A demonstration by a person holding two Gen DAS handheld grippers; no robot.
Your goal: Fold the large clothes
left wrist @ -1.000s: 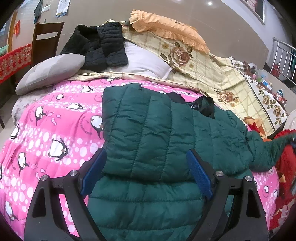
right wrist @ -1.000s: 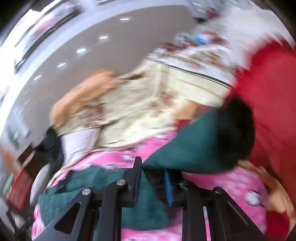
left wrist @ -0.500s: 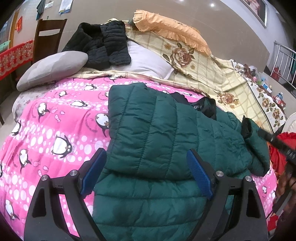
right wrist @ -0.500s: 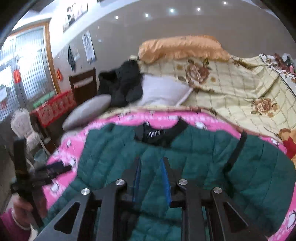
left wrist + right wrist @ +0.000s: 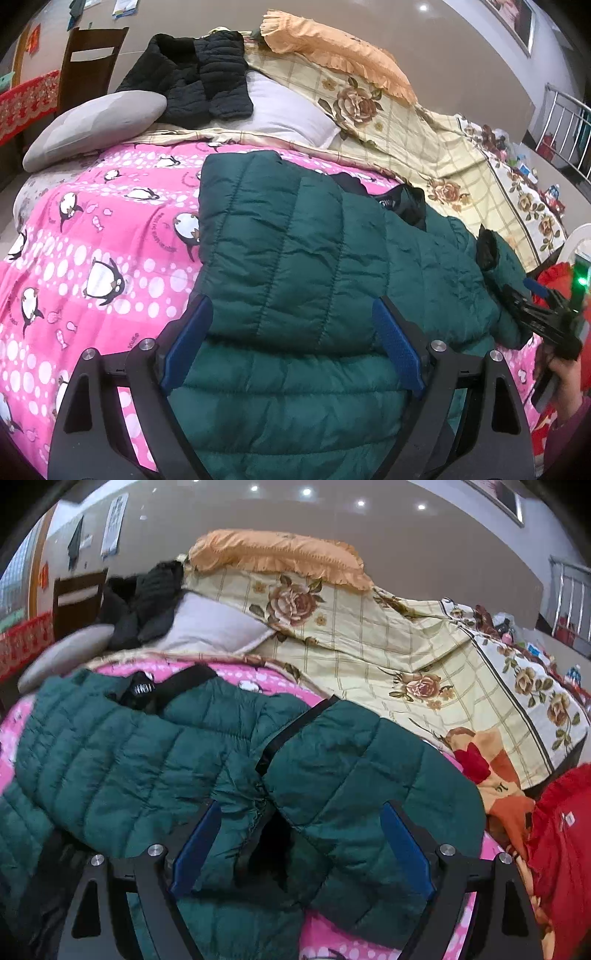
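The green puffer jacket (image 5: 295, 258) lies on the bed's pink penguin blanket (image 5: 92, 240), its sleeves folded inward to narrow it. The right gripper (image 5: 301, 853) is opening its jaws above the sleeve (image 5: 354, 775), apparently released. The left gripper (image 5: 291, 347) hovers, jaws spread.

Left gripper (image 5: 291, 347) tilted downward, jaws spread wide, blue pads (image 5: 397, 345) pressing nothing, right gripper (image 5: 301, 843) angled down likewise, jaws opening, pads clear of anything, right hand (image 5: 563, 376) gripping its handle at the frame edge
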